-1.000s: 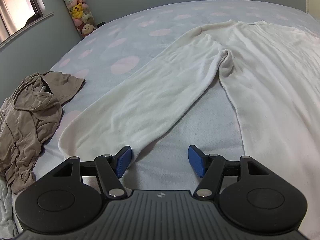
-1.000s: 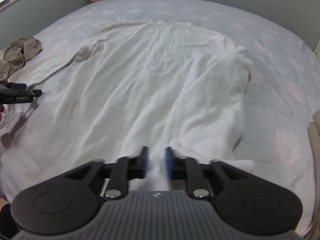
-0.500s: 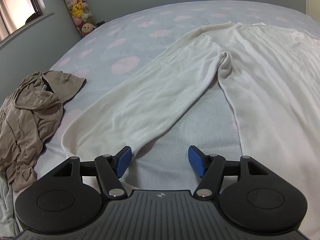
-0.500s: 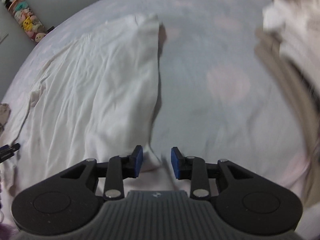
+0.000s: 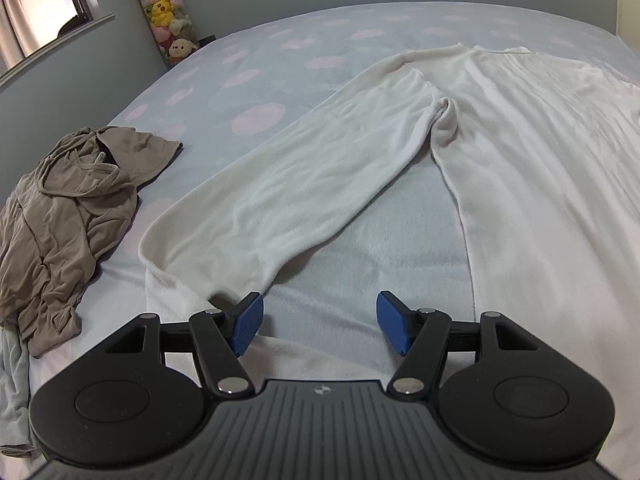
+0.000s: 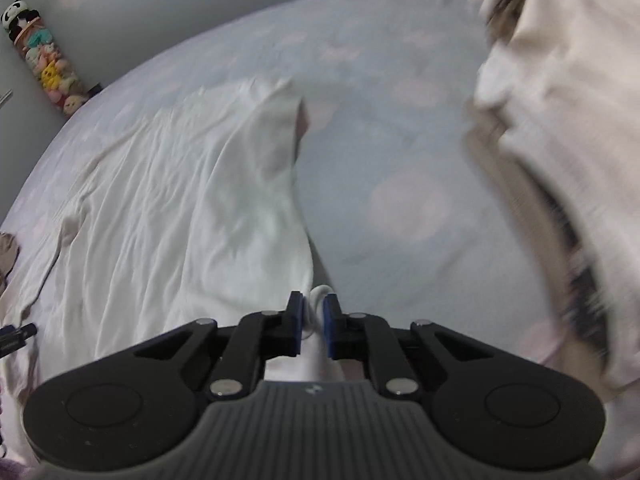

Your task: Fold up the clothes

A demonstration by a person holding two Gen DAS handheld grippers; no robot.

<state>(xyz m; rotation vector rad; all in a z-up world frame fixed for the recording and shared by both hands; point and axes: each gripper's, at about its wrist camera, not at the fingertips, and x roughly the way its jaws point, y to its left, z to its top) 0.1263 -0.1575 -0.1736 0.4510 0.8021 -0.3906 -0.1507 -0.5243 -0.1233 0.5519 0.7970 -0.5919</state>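
In the left wrist view, the white long-sleeved top lies spread flat on the bed, its left sleeve stretched out diagonally away from the body. The left gripper hangs just short of that sleeve's cuff with its jaws wide apart and nothing between them; one blue pad sits right beside the cuff edge. Beyond the sleeve, well apart from the top, a crumpled brown garment waits in a heap, and a column of plush toys stands in the far corner.

In the right wrist view, the right gripper has its jaws closing on a bunched bit of white cloth, seemingly the cuff of the top's right sleeve, which lies doubled over the body. The step in hand looks like gathering the sleeves for the first fold. Next, the right hand would need to carry its sleeve across the top, and the left jaws to close on their cuff. A blurred pale garment pile looms close beside the top's right edge and could crowd that swing.
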